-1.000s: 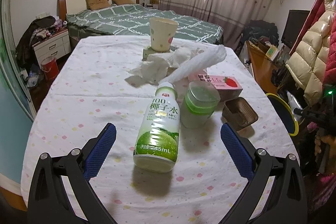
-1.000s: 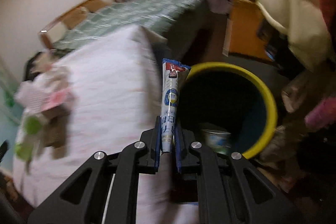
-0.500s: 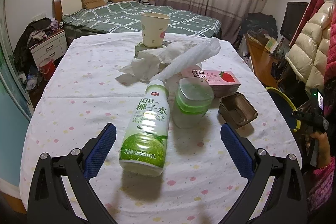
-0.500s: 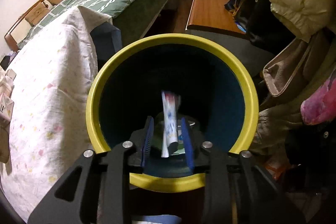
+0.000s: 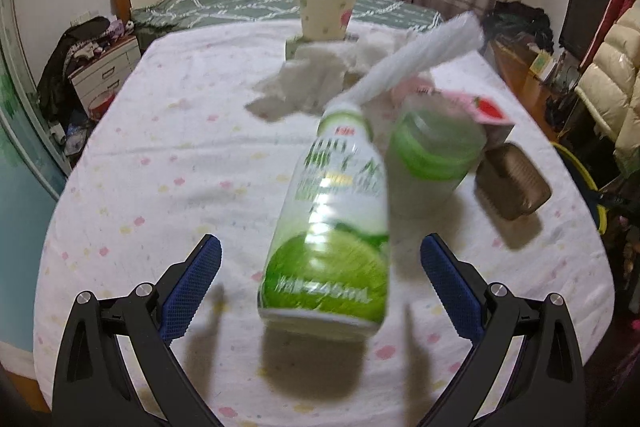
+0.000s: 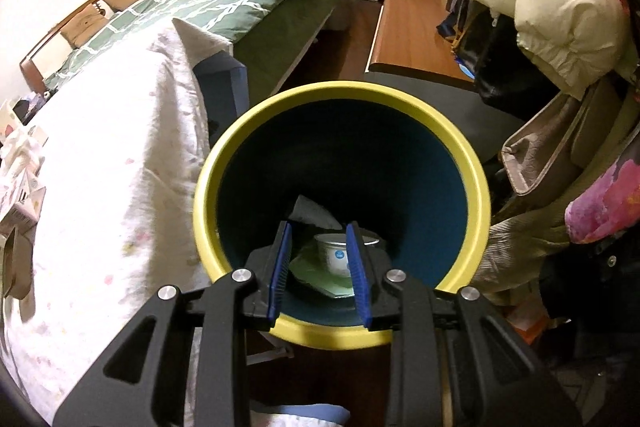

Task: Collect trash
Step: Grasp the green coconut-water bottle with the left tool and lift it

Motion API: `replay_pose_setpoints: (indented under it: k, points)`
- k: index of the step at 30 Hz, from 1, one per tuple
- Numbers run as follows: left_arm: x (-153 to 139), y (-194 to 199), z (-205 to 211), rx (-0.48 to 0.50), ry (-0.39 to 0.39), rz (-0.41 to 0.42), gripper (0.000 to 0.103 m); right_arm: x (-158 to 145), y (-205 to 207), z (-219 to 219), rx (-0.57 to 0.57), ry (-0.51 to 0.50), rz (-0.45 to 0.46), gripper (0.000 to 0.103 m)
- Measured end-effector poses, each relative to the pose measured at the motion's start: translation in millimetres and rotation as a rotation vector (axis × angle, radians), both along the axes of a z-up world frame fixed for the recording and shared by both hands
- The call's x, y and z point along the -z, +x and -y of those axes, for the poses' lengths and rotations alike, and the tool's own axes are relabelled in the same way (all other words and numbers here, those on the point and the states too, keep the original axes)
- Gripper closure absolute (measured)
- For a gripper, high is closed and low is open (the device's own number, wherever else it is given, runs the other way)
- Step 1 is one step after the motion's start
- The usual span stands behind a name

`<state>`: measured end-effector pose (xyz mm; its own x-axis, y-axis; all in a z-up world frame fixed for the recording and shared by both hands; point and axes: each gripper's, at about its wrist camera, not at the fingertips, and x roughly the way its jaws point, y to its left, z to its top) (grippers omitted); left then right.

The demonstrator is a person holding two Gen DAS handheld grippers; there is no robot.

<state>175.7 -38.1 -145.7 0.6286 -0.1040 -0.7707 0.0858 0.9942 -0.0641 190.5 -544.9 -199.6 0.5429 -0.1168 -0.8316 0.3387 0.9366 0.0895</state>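
The left gripper (image 5: 320,267) is hanging with its blue pads spread wide, grasping nothing, straddling a green-and-white coconut water bottle (image 5: 330,227) that is lying on its side on the near part of the cloth-covered table (image 5: 180,147), cap end pointing far. This view is blurred, so fine print is unreadable. Just right of the bottle a clear cup with a green lid (image 5: 432,163) is standing, and a brown plastic tray (image 5: 512,183) is sitting further right; crumpled tissue (image 5: 304,87) and a paper cup (image 5: 326,7) are lying beyond.

The right gripper (image 6: 318,265) is pointing down into the yellow-rimmed trash bin (image 6: 476,187) beside the table, its jaws having just been opening and now standing slightly apart with nothing between them; a white tub (image 6: 334,253) and flat wrappers are resting at the bin's bottom.

The bottle is likely light, smooth, and prone to rolling; its round plastic wall may flex. Taking hold across the mid-body, pads square to its sides, looks safest.
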Motion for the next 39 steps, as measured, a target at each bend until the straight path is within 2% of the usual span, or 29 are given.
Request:
replay_pose_setpoints:
  k: [5,10,14,19,25,27,30,39]
  points:
    - [7,-7,-9,-0.009,-0.028,-0.020,0.005,1,2,-7,-0.017,0.003,-0.004,0.076]
    - [7,-13,-10,-0.002,-0.015,-0.019,0.019,0,4,-13,-0.034,0.012,-0.001,0.076]
    - [6,-18,-15,-0.008,-0.037,-0.004,0.020,0,4,-15,-0.043,0.013,0.000,0.076]
    - [8,-17,-8,0.014,-0.028,0.003,0.022,1,2,-15,-0.044,0.019,0.001,0.076]
    - [8,-19,-9,0.031,-0.065,0.010,0.050,1,1,-14,-0.043,0.023,0.003,0.076]
    - [6,-19,-11,0.030,-0.078,0.013,0.050,1,1,-14,-0.043,0.023,0.003,0.076]
    - [-3,-23,-9,0.032,-0.057,0.046,0.050,1,1,-14,-0.043,0.023,0.003,0.076]
    - [-56,-33,-2,0.071,0.029,0.204,0.051,1,1,-18,-0.054,0.026,0.005,0.076]
